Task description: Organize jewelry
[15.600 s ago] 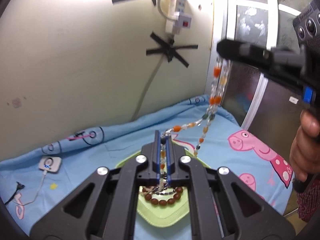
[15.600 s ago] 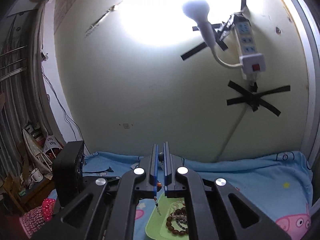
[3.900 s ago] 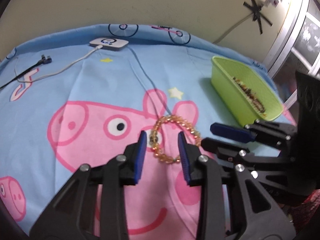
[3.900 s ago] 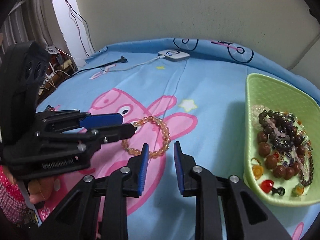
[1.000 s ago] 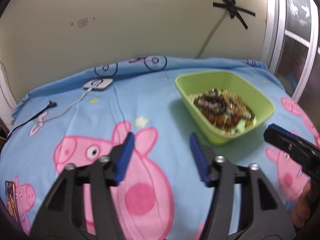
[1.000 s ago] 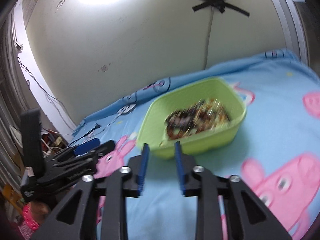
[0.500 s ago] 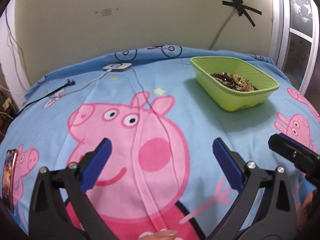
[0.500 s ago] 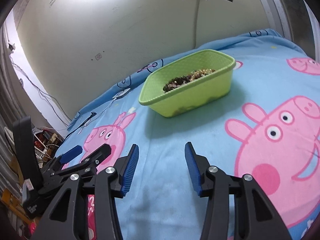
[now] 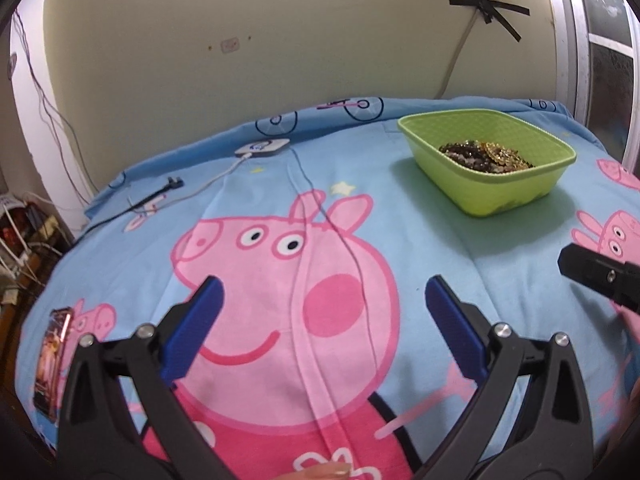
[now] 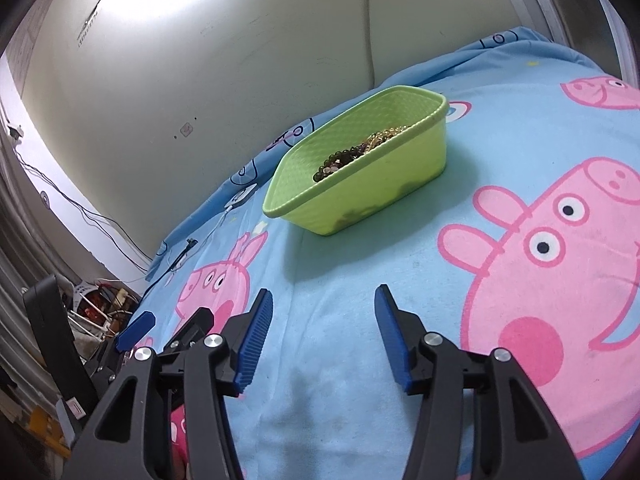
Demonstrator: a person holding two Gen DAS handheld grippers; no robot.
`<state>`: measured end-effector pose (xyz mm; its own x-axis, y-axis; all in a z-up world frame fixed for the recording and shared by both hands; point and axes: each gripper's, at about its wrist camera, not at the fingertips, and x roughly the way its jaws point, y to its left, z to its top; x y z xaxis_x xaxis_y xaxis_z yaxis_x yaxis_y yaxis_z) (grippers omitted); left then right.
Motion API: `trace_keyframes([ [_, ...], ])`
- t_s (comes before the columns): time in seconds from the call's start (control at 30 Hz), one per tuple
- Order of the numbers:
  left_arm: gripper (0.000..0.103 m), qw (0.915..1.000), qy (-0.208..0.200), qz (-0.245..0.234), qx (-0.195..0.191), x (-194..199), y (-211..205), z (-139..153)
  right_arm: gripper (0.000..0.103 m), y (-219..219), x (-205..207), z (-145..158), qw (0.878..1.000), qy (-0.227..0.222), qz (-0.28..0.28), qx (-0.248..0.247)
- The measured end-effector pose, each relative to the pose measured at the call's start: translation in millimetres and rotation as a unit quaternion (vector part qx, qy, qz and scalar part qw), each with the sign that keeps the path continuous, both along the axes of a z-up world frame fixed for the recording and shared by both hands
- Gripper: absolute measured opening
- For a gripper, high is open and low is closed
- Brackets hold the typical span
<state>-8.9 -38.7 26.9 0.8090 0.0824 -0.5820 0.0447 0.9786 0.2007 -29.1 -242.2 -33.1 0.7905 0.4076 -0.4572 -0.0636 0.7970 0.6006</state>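
A: Jewelry [image 9: 486, 155] sits heaped in the green bin [image 9: 516, 188] on the cartoon sheet [image 9: 420, 236], well apart from both grippers.

B: Left gripper [image 9: 322, 300] and right gripper [image 10: 324, 316] are both spread wide, holding nothing.

A: Probably finished; the person should withdraw without nudging the bin.

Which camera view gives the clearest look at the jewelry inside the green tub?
The left wrist view: it looks down into the green tub, showing the jewelry heaped there. In the right wrist view the tub's near wall hides most of it.
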Motion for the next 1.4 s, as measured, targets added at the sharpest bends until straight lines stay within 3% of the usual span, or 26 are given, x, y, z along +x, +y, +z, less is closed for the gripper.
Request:
trace_keyframes([
  [0.53,0.097,0.9997,0.002,0.015,0.021,0.0,-6.0,-1.5,0.040,-11.8,3.1,-5.7,0.999,0.005,0.008,0.039],
  [1.4,0.097,0.9993,0.005,0.021,0.029,0.6,-10.1,-3.3,0.043,-14.9,0.8,-6.6,0.999,0.005,0.008,0.048],
])
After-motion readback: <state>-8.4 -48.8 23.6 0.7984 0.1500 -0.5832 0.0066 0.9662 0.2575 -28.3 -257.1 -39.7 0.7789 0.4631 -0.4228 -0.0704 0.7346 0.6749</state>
